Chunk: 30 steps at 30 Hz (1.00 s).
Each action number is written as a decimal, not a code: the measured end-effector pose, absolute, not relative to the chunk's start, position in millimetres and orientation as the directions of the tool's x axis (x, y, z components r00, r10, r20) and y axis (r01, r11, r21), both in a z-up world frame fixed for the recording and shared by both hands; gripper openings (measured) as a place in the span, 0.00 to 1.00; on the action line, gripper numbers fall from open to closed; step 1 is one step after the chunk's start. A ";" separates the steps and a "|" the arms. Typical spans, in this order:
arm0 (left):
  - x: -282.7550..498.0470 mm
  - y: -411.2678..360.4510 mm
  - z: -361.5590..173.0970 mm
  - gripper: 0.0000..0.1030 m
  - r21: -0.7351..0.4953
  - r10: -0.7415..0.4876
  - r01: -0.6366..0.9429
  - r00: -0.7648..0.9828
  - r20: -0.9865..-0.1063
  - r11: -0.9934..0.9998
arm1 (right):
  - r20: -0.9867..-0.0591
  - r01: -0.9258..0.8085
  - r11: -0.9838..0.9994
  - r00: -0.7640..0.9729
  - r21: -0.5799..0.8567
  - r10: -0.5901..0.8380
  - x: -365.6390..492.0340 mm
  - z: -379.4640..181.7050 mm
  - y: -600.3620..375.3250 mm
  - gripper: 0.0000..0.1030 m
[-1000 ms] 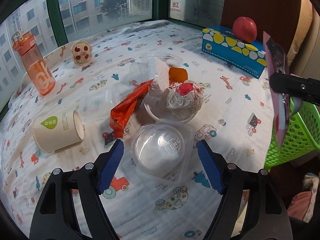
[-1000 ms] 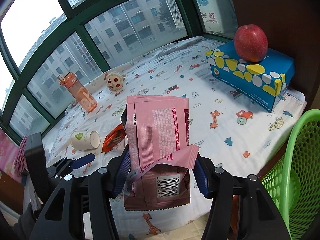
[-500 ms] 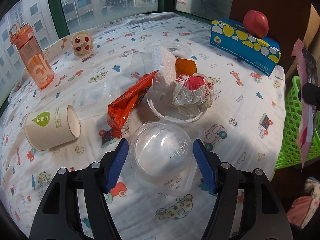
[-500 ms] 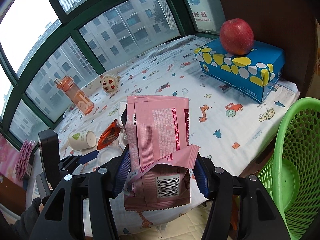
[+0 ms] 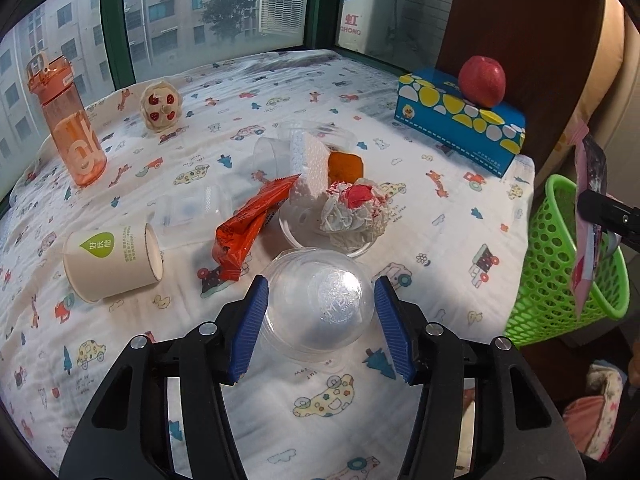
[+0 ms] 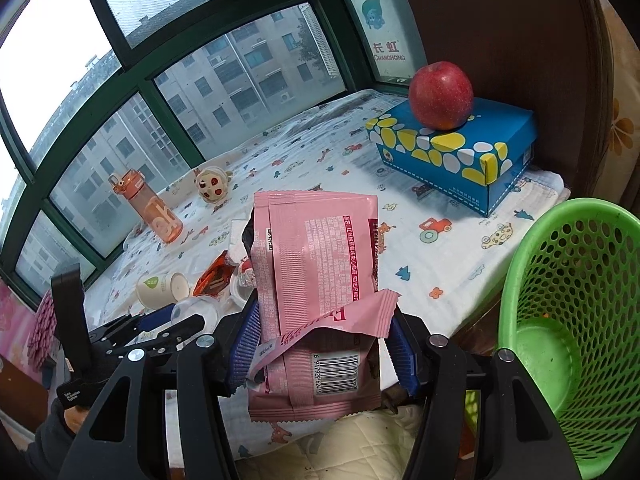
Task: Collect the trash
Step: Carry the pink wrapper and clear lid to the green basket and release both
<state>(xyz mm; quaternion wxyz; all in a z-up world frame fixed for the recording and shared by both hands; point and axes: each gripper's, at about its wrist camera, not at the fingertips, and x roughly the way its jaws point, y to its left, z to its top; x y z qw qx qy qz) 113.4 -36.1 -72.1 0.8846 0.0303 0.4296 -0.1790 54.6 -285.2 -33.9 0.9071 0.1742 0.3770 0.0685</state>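
Observation:
A clear plastic dome lid [image 5: 316, 304] lies on the printed tablecloth [image 5: 420, 208], between the blue pads of my left gripper [image 5: 322, 316]. The jaws are closing; the pads stand right at the dome's sides and its shape is not squeezed. Behind it lie an orange wrapper [image 5: 248, 224], a crumpled paper ball [image 5: 356, 212] in a clear bowl, foam and a paper cup [image 5: 112, 256]. My right gripper [image 6: 320, 344] is shut on a pink snack wrapper [image 6: 316, 264], held upright just left of the green basket [image 6: 568, 320]. In the left wrist view the wrapper [image 5: 588, 240] hangs at the basket's rim [image 5: 560, 188].
A blue tissue box [image 5: 456, 120] with a red apple [image 5: 482, 80] on it stands at the back right. An orange bottle [image 5: 68, 128] and a small round toy [image 5: 160, 106] stand at the back left by the window. The basket hangs off the table's right edge.
My left jaws have narrowed around the dome lid. My right gripper has carried the pink wrapper to the right, closer to the green basket.

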 end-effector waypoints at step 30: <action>78.5 -225.2 15.1 0.53 -0.149 -0.571 0.678 0.455 -0.683 0.720 | -0.683 0.347 0.900 0.726 0.264 -0.080 -28.5 -38.2 -451.2 0.70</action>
